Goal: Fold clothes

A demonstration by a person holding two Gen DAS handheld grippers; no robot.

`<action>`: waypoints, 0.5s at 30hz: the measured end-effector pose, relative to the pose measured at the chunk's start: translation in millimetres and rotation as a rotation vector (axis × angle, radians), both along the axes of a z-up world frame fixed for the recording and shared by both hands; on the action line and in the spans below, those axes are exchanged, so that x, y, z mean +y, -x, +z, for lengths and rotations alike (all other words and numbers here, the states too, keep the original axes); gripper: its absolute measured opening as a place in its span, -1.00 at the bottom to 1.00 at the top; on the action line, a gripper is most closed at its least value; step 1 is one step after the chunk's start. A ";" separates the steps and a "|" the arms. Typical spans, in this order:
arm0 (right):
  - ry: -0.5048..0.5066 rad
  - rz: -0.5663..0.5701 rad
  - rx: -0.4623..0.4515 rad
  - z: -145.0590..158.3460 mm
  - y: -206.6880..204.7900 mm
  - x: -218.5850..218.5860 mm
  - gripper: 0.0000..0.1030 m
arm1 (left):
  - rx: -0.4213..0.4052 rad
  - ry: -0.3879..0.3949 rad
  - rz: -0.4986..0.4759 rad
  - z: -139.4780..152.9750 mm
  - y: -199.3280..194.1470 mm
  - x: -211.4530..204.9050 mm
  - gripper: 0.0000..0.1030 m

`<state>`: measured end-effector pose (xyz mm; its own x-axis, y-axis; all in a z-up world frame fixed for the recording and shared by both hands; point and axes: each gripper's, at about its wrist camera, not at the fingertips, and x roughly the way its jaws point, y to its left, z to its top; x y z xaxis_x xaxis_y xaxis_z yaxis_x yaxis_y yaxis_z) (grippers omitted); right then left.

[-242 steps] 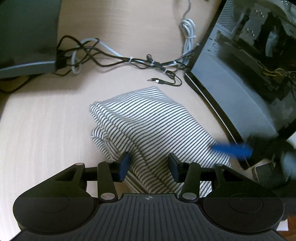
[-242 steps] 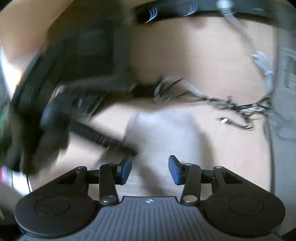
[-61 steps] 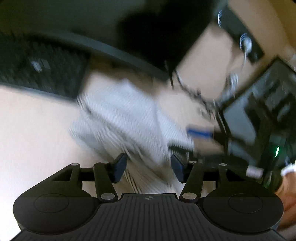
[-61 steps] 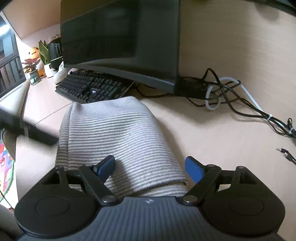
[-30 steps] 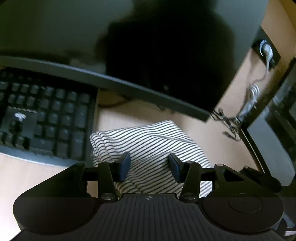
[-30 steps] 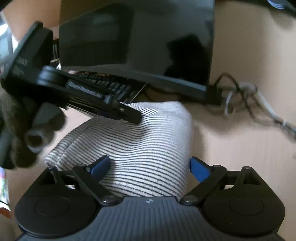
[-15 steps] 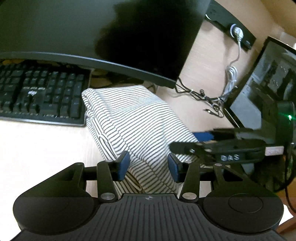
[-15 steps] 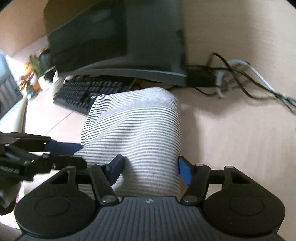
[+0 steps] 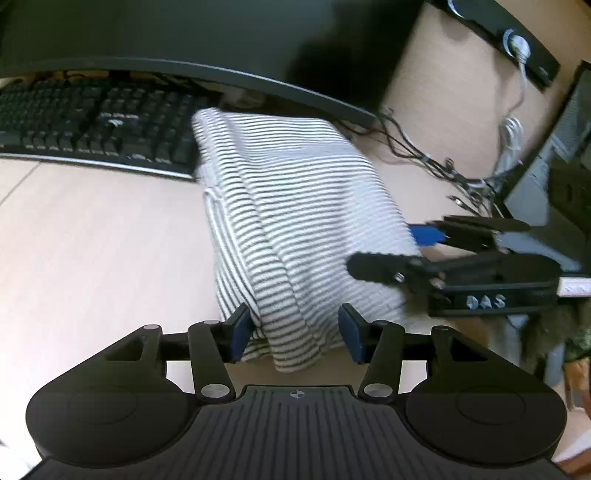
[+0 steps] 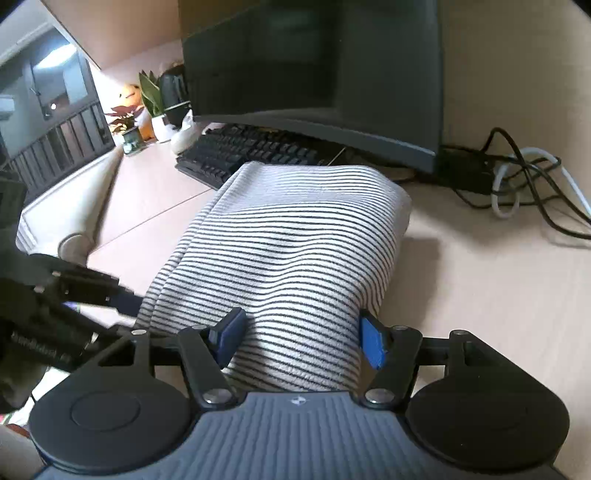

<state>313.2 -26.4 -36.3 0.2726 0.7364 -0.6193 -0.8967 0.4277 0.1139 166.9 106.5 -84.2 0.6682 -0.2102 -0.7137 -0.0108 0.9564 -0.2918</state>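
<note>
Step in hand, as judged: the striped garment [image 9: 295, 221] is already folded into a compact bundle and lies on the desk [image 9: 92, 240], its far end against the keyboard [image 9: 92, 125] and under the front edge of the monitor [image 9: 184, 33]. Both claws are placed at the near end of the bundle, one at each side, which suggests either a final fold or a lift to set the bundle aside (the pictures do not settle which).

Left claw [image 9: 293, 334]: jaws apart, with the near corner of the bundle hanging between them. The left pad [image 9: 238, 330] touches the cloth or lies just beside it; the right pad [image 9: 351, 332] stands a little clear. No clamping is evident.

Right claw [image 10: 301, 338]: jaws apart, straddling the near end of the garment [image 10: 295, 251]. Cloth fills the gap from pad to pad, and both pads appear to touch it. Whether they press it cannot be told. In the left view the right claw [image 9: 406, 251] shows at the bundle's right edge, one finger over the cloth and one beside it.

Next move, as judged: both claws need to close firmly on all the layers together, since the bundle is thick and soft. A shallow pinch would likely take only the top layer and spill the fold. The cables [image 10: 517, 184] lie well apart to the right and should not interfere.
</note>
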 end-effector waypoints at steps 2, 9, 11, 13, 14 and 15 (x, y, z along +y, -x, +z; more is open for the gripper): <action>-0.012 0.015 -0.005 -0.3 -2.1 -1.2 0.27 | -0.001 -0.021 0.012 -0.6 6.9 -10.0 0.05; -0.050 0.045 -0.024 -1.9 -9.7 -3.8 0.40 | -0.002 -0.073 0.103 -2.9 -2.9 -0.2 0.05; -0.055 0.029 -0.030 -2.9 -12.4 -2.9 0.58 | -0.008 -0.089 0.116 -3.8 -3.4 -2.5 0.08; -0.061 0.013 -0.036 -4.0 -15.1 -2.1 0.63 | -0.016 -0.109 0.132 -5.0 -2.1 -7.2 0.14; -0.064 0.005 -0.040 -4.5 -16.5 -1.6 0.64 | -0.019 -0.123 0.144 -6.1 0.0 -11.0 0.25; -0.066 -0.007 -0.040 -4.8 -16.6 -1.9 0.69 | -0.014 -0.137 0.160 -8.0 2.1 -14.0 0.34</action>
<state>329.7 -28.2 -41.0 0.3012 0.7730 -0.5583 -0.8981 0.4268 0.1064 164.8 92.4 -92.2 0.6955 -0.0020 -0.7185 -0.1630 0.9735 -0.1605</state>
